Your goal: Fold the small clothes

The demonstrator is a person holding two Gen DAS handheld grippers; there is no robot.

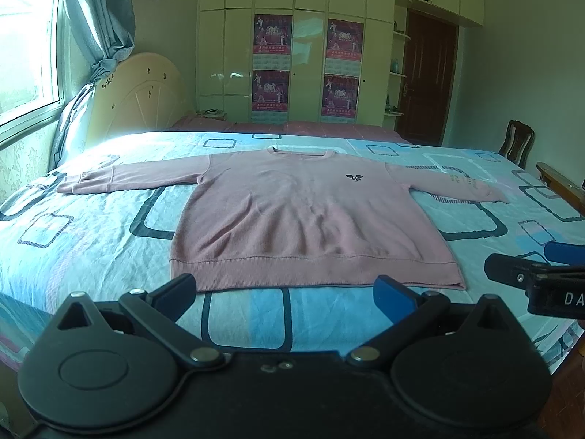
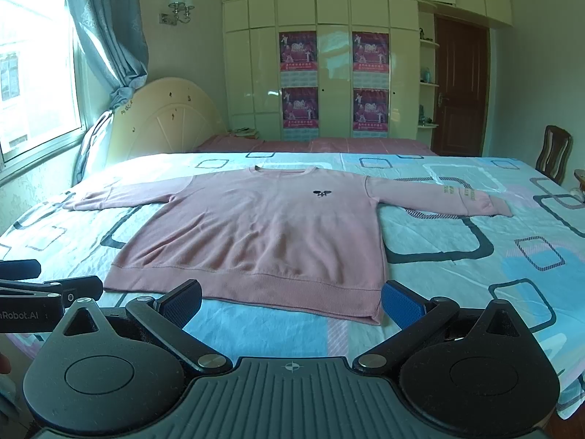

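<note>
A pink sweater (image 1: pixel 307 216) lay flat on the bed (image 1: pixel 91 241), front side up, with both sleeves stretched out to the sides and the hem turned toward the cameras. A small dark emblem (image 1: pixel 354 177) was on its chest. The bed cover had a pattern of blue and pink rectangles.

The left tongs (image 1: pixel 283 289) hovered above the bed just in front of the hem, pointing forward and level toward the sweater. Their two fingers were spread wide apart and nothing was between them. The left finger (image 1: pixel 175 289) was over the left corner of the hem, while the blue-padded finger (image 1: pixel 393 294) was near the right corner.

The right tongs (image 2: pixel 292 300) were held beside them, at about the same height, also pointing forward along the bed. Their fingers were spread wide too and were empty. The blue pad (image 2: pixel 402 303) stood just beside the right corner of the hem. I could not tell if any finger touched the cloth.

In each view, the other tool showed at the edge of the picture, so the two were close together, side by side. Behind the bed stood a cream headboard (image 2: pixel 172 117) and a tall wardrobe (image 2: pixel 329 66).
</note>
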